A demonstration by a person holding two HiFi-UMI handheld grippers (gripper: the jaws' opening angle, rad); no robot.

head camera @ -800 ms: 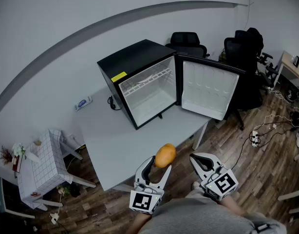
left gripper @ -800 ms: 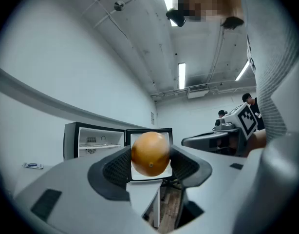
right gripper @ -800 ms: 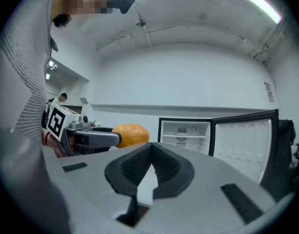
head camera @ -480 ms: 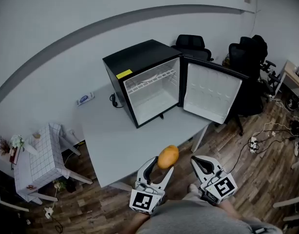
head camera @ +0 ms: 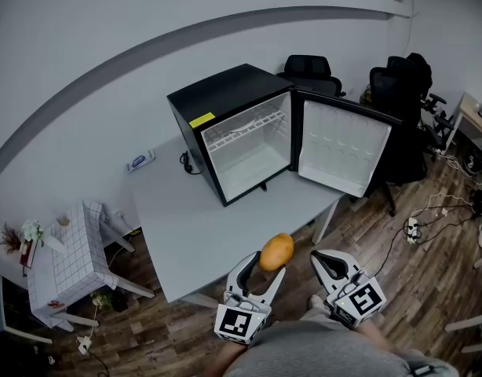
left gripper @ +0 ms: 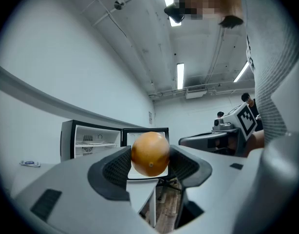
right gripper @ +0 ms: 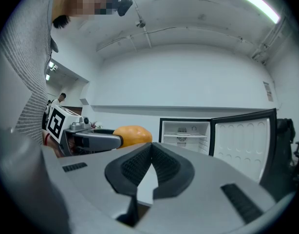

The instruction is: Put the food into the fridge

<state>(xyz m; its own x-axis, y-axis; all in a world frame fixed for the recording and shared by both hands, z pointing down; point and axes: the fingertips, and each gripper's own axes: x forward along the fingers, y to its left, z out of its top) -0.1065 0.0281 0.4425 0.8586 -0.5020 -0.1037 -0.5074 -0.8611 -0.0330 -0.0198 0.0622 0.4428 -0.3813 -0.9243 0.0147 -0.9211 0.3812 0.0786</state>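
Observation:
An orange (head camera: 276, 251) (left gripper: 150, 153) (right gripper: 132, 134) sits pinched between the pads of my left gripper (head camera: 261, 272) (left gripper: 150, 165), held in the air just past the table's near edge. My right gripper (head camera: 327, 265) (right gripper: 150, 165) hovers beside it on the right, shut with its pads touching and nothing between them. A small black fridge (head camera: 235, 130) (left gripper: 91, 140) (right gripper: 188, 133) stands on the far part of the grey table (head camera: 202, 226), its door (head camera: 343, 148) swung wide to the right. The white inside with a wire shelf (head camera: 242, 128) is bare.
A blue-and-white item (head camera: 139, 162) lies on the table left of the fridge. Black office chairs (head camera: 308, 71) stand behind the fridge. A small table with a checked cloth (head camera: 64, 254) is at the lower left. Cables (head camera: 437, 210) lie on the wooden floor at right.
The view has shifted slightly, so the fridge and table sit a little lower and to the right. Both grippers keep their places; the orange stays in the left one.

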